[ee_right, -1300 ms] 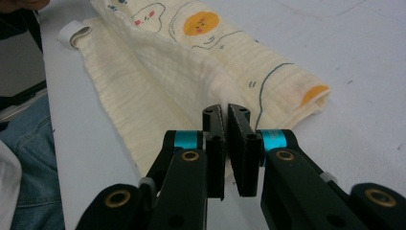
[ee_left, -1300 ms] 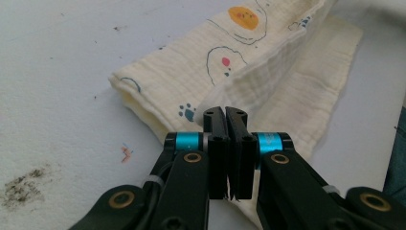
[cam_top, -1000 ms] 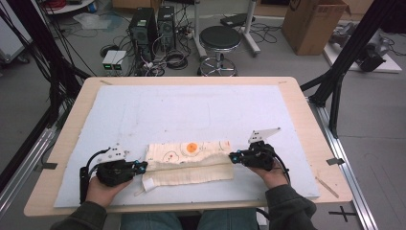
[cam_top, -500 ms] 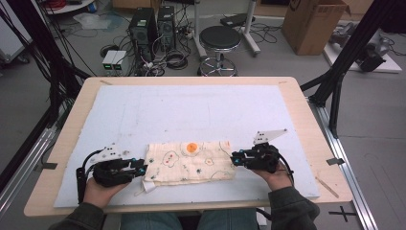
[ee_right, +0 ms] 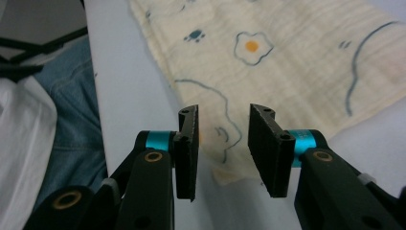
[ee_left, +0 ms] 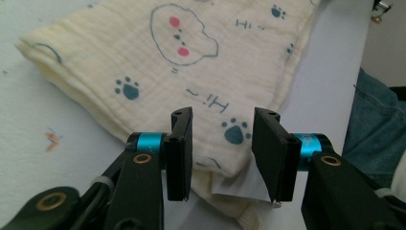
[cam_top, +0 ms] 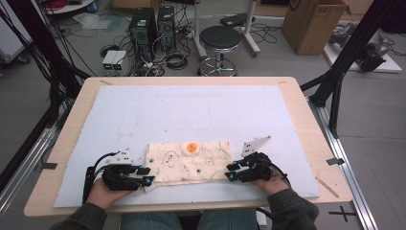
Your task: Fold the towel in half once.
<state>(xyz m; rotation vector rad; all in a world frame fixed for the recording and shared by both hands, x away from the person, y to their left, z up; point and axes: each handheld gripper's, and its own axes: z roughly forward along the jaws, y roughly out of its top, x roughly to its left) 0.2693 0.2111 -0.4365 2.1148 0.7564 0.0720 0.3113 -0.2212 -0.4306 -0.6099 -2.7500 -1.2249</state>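
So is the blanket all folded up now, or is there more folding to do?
One fold looks done: the cream muslin cloth with paw prints lies as a doubled strip on the pale blue mat. Right now the left gripper and right gripper have just been opening, letting go at its two ends, pads off the fabric. It is long, so another fold probably remains.

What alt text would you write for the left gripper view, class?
The left gripper has just opened its two black jaws over a corner of a folded cream cloth printed with paw prints and a bear face, lying on a pale mat; nothing is gripped.
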